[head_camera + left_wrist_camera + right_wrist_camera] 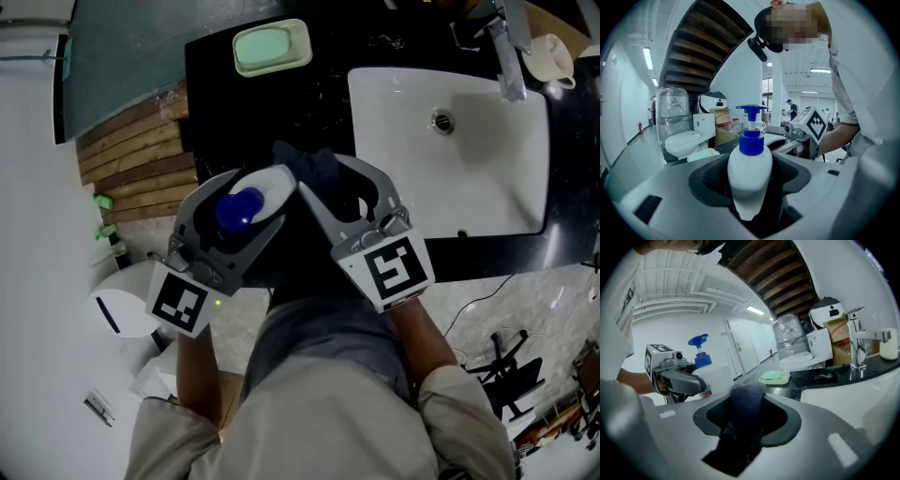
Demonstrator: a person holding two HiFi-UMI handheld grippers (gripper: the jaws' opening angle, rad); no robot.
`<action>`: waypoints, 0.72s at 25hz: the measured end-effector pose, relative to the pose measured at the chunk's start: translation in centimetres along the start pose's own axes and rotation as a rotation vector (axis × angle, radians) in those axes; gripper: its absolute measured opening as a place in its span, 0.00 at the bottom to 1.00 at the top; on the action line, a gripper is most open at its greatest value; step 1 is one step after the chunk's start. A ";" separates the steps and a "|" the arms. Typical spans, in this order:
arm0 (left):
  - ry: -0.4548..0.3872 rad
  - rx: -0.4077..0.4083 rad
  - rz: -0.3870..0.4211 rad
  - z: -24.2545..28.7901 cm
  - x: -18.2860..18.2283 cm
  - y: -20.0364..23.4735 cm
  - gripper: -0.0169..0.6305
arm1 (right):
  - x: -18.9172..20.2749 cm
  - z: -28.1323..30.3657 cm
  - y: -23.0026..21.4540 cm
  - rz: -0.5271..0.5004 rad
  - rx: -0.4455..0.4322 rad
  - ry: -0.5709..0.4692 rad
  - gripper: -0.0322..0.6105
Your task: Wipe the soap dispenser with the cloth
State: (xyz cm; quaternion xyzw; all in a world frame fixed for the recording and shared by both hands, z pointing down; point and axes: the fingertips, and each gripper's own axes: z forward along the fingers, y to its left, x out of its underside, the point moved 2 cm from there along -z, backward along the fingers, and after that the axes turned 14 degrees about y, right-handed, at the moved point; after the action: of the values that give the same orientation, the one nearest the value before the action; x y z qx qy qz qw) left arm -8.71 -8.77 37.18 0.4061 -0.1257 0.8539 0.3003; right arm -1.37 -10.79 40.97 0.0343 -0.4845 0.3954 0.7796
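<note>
Left tool (246,204) clamps soap dispenser (750,178) | right tool (323,183) clamps cloth (746,401) | label (707,391) visible only in right gripper view

Overhead and claw-level; shared soap dispenser (750,180)

Soap dispenser (750,180): white rounded bottle with blue collar and blue pump head, a small label with red print on one side. It is clamped by its body between the jaws of the left gripper (269,190), pump end up, lifted clear of the counter. Cloth (746,401): dark blue-grey, bunched into a thick wad that sticks out past the jaws of the right gripper (339,180), which pinch it; it sits just beside the bottle's white body, contact not resolvable.
</note>
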 end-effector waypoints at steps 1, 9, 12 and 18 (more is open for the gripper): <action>0.000 0.001 0.001 0.0 0.0 0.0 0.45 | 0.2 0.1 -0.1 0.001 0.001 0.005 0.30; -0.003 0.004 -0.002 0.0 0.0 0.0 0.45 | 1.0 0.8 -0.5 0.007 0.010 0.031 0.30; -0.003 0.004 -0.002 0.0 0.0 0.0 0.45 | 1.3 1.0 -0.7 0.014 0.019 0.040 0.30; -0.005 0.003 -0.003 0.0 0.0 0.0 0.45 | 1.8 1.4 -0.9 0.016 0.023 0.060 0.30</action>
State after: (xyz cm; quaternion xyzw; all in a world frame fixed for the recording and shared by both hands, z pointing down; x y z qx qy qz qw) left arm -8.72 -8.77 37.22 0.4086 -0.1247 0.8527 0.3005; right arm -1.37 -10.97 43.40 0.0278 -0.4566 0.4080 0.7901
